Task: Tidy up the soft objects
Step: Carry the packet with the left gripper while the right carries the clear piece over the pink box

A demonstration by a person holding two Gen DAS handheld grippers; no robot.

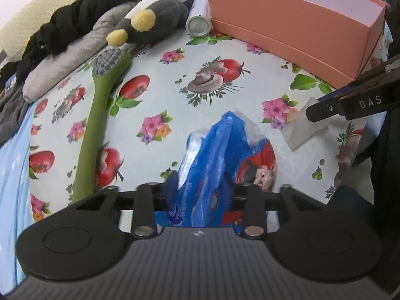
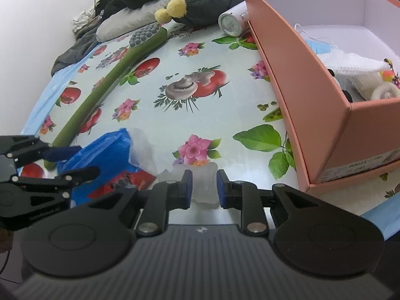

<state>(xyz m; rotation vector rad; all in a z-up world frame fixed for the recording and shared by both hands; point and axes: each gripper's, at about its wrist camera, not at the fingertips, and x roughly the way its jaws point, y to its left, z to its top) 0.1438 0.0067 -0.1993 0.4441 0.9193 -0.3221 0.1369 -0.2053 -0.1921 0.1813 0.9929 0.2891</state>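
Both tongs work low over the table: left gripper (image 2: 75, 161) straddles the blue plastic bag (image 1: 212, 150), grip unconfirmed; right gripper (image 2: 204, 187) gapes around a translucent pad (image 2: 202, 172). Pink box (image 2: 312, 95) already holds several soft items; plush toy (image 1: 155, 22) and green brush (image 1: 97, 122) remain outside.

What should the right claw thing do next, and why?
Probably close: the right hand-held gripper stands open with the translucent soft piece between its fingers, not yet pinched. The pink box nearby already holds soft items.
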